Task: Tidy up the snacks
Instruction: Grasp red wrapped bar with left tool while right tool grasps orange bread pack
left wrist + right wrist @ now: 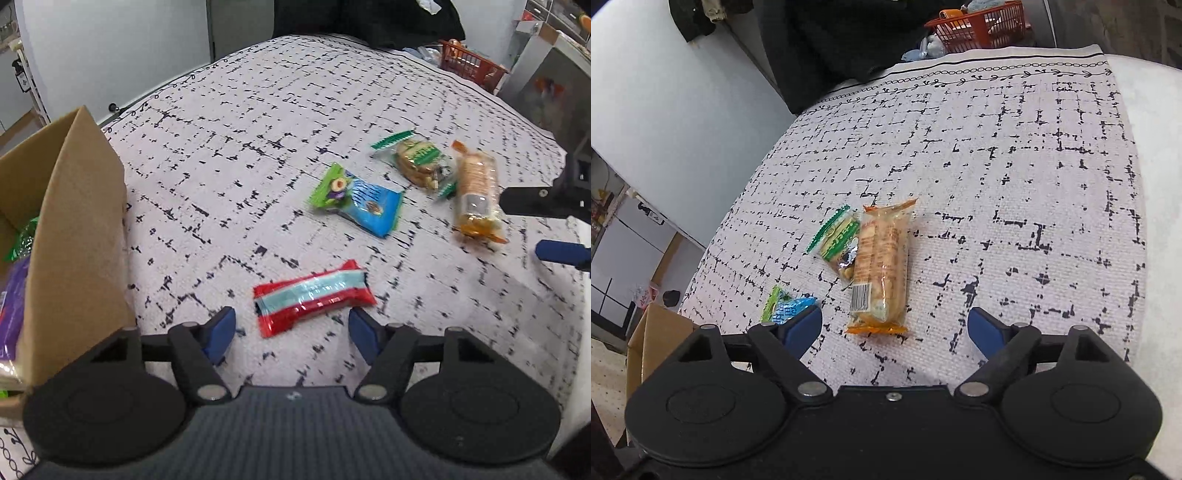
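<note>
Left gripper [291,326]: jaws parted, nothing held; its blue pads [221,334] stand either side of the near end of the red snack bar, apart from the wrapper.
Right gripper [895,326]: jaws spread wide, empty; the near end of the orange cracker pack lies just ahead of the gap, touching neither pad. In the left wrist view one of its fingers [561,252] enters from the right edge.
Red snack bar [312,297]: flat on the cloth, lying slantwise, nearest to the left gripper.
Orange cracker pack [881,269]: long clear wrapper with orange ends, lengthwise toward the right gripper.
Green biscuit pack [836,240]: just left of the cracker pack, touching or overlapping its edge.
Blue-green snack pouch [356,201]: between the red bar and the biscuit pack, apart from both.
Cardboard box [74,236]: on the left of the bench, open, with a purple packet [11,302] and something green inside.
Bench [1015,177]: covered by a white cloth with broken black lines.
Orange basket [982,26]: beyond the far edge of the cloth.
</note>
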A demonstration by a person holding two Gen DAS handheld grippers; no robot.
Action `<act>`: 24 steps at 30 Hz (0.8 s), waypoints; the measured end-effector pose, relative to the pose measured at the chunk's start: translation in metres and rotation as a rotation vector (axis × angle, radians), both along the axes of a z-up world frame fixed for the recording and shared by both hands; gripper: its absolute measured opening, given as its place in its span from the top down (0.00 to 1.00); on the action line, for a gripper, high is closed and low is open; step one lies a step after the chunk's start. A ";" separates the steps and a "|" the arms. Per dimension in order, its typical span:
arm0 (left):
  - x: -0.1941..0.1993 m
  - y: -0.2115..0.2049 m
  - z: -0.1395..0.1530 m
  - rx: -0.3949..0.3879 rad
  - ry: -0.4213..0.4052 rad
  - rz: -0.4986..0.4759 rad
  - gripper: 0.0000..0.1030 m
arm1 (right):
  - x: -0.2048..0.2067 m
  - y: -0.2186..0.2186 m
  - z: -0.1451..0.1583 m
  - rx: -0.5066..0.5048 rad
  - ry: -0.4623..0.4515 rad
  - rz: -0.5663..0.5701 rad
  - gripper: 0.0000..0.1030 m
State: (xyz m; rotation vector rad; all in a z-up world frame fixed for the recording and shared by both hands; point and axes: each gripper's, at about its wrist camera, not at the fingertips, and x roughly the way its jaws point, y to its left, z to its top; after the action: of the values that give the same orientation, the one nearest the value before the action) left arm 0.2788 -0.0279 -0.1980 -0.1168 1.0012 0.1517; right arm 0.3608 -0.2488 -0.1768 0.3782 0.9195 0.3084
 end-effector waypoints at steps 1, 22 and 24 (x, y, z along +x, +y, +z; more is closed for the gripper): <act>0.002 0.000 -0.001 0.005 -0.006 0.000 0.35 | 0.002 0.000 -0.001 0.001 0.002 0.000 0.17; 0.019 0.002 0.004 -0.103 -0.029 0.012 0.82 | 0.028 0.045 -0.009 -0.168 -0.086 0.077 0.34; 0.014 0.003 0.008 -0.114 -0.040 0.019 0.82 | 0.029 0.050 -0.009 -0.197 -0.097 0.082 0.49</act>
State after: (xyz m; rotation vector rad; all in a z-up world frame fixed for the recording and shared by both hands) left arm 0.2929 -0.0245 -0.1900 -0.2330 0.9686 0.1096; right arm 0.3901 -0.1993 -0.1859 0.1432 0.8634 0.3059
